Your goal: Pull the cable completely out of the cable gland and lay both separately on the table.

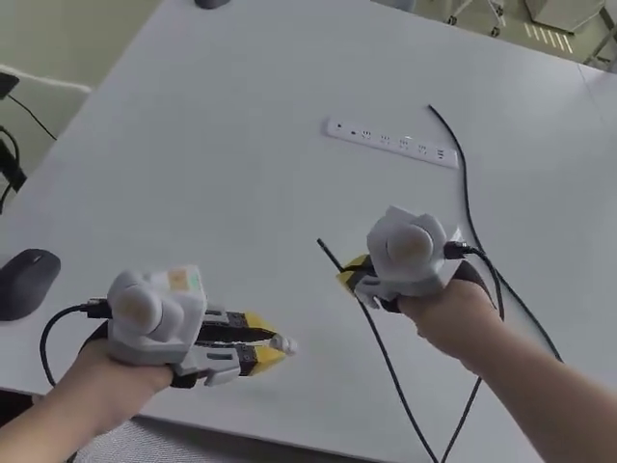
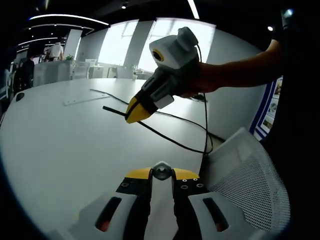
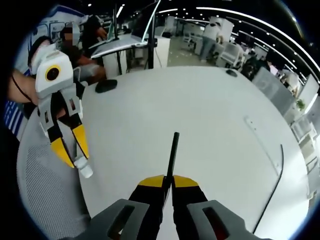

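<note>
My left gripper (image 1: pixel 275 348) is shut on a small grey-white cable gland (image 1: pixel 285 343), held over the table's near edge. In the left gripper view the gland (image 2: pixel 161 171) sits pinched between the yellow-tipped jaws. My right gripper (image 1: pixel 353 277) is shut on a thin black cable (image 1: pixel 384 352), whose free end (image 1: pixel 321 242) sticks out bare past the jaws. The right gripper view shows the cable (image 3: pixel 174 150) rising from the closed jaws, with the left gripper (image 3: pixel 75 150) and the gland (image 3: pixel 85 170) off to the left. Cable and gland are apart.
A white power strip (image 1: pixel 390 142) lies on the white table (image 1: pixel 212 174) further back, and a second black lead (image 1: pixel 467 188) curves past it. A dark mouse (image 1: pixel 26 282) rests at the left edge. A mesh chair back (image 2: pixel 245 170) stands by the near edge.
</note>
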